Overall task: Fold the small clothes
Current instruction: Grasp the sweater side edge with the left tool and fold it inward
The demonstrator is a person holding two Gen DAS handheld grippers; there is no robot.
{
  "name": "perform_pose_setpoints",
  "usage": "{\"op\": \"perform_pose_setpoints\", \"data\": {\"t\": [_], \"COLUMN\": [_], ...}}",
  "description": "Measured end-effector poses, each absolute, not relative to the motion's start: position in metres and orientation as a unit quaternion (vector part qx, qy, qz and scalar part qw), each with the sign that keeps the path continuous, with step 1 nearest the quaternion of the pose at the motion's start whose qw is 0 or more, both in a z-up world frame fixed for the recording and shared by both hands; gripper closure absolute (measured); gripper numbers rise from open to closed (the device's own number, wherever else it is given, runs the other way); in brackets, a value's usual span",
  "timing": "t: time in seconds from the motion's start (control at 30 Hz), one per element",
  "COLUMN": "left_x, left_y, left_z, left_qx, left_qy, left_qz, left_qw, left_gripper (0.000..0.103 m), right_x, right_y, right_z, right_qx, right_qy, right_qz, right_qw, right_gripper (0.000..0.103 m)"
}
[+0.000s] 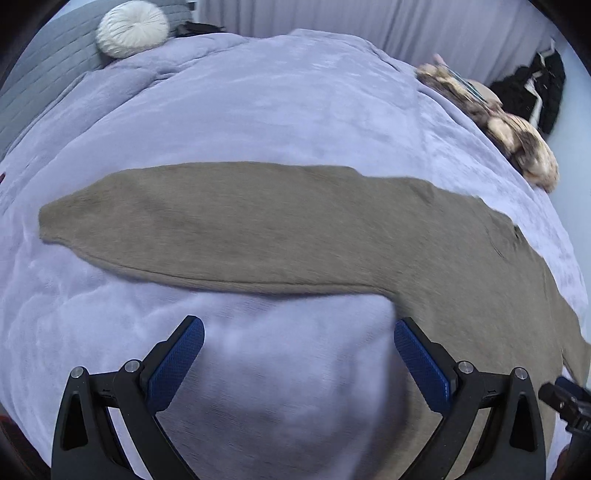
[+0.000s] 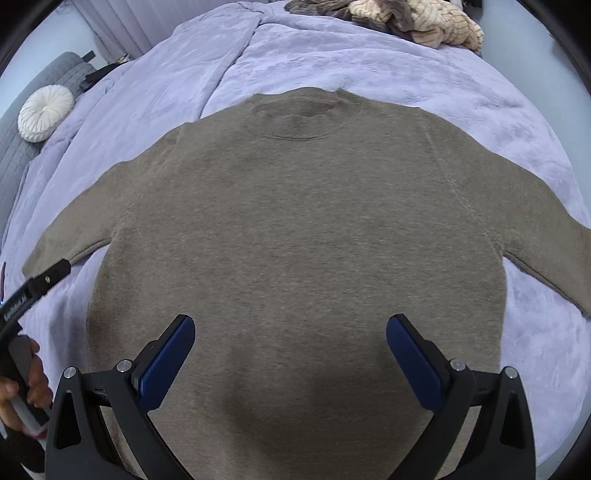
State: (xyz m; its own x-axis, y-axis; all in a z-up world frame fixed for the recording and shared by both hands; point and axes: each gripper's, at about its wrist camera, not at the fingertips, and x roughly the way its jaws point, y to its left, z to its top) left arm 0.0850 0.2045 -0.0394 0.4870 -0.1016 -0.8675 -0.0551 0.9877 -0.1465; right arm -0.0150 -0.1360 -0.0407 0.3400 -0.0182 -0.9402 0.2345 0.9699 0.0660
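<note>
A brown-grey long-sleeved sweater (image 2: 295,229) lies flat on a lilac blanket (image 2: 480,92), neck at the far side, both sleeves spread out. My right gripper (image 2: 290,332) is open and empty, hovering over the sweater's lower body. In the left wrist view the sweater's left sleeve (image 1: 229,229) stretches across the blanket (image 1: 258,103). My left gripper (image 1: 299,332) is open and empty, above bare blanket just below the sleeve, its right finger (image 1: 421,365) near the armpit edge. The left gripper's tip also shows in the right wrist view (image 2: 51,277), near the sleeve cuff.
A pile of cream and brown clothes (image 2: 417,18) lies at the far edge of the bed, also in the left wrist view (image 1: 517,136). A round white cushion (image 1: 131,27) rests on a grey quilted headboard (image 1: 44,66). Dark clothing (image 1: 539,88) lies beyond the bed.
</note>
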Motion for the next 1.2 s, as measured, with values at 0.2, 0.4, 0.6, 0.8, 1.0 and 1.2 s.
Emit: {"op": "perform_pose_setpoints", "data": {"t": [0.2, 0.4, 0.6, 0.8, 1.0, 1.2], "left_x": [0.097, 0.117, 0.13, 0.119, 0.121, 0.112], "left_y": [0.301, 0.326, 0.339, 0.299, 0.194, 0.049], "left_z": [-0.073, -0.092, -0.095, -0.042, 0.025, 0.039], "left_qx": [-0.177, -0.234, -0.267, -0.183, -0.081, 0.007], "left_qy": [0.5, 0.483, 0.456, 0.367, 0.299, 0.307], "left_qz": [0.054, 0.054, 0.057, 0.029, -0.081, -0.201], "left_qw": [0.846, 0.842, 0.847, 0.912, 0.947, 0.93], "left_gripper": [0.0, 0.004, 0.092, 0.092, 0.092, 0.092], "right_x": [-0.003, -0.001, -0.006, -0.01, -0.017, -0.033], "right_y": [-0.096, -0.073, -0.076, -0.091, -0.114, -0.157], "right_z": [-0.052, -0.057, -0.054, -0.052, -0.045, -0.038], "right_qx": [0.072, 0.053, 0.06, 0.081, 0.119, 0.157], "right_qy": [0.586, 0.595, 0.597, 0.59, 0.571, 0.55], "right_qz": [-0.05, -0.036, -0.035, -0.035, -0.032, -0.054], "right_qw": [0.806, 0.801, 0.799, 0.802, 0.812, 0.819], "right_gripper": [0.0, 0.0, 0.0, 0.0, 0.0, 0.0]}}
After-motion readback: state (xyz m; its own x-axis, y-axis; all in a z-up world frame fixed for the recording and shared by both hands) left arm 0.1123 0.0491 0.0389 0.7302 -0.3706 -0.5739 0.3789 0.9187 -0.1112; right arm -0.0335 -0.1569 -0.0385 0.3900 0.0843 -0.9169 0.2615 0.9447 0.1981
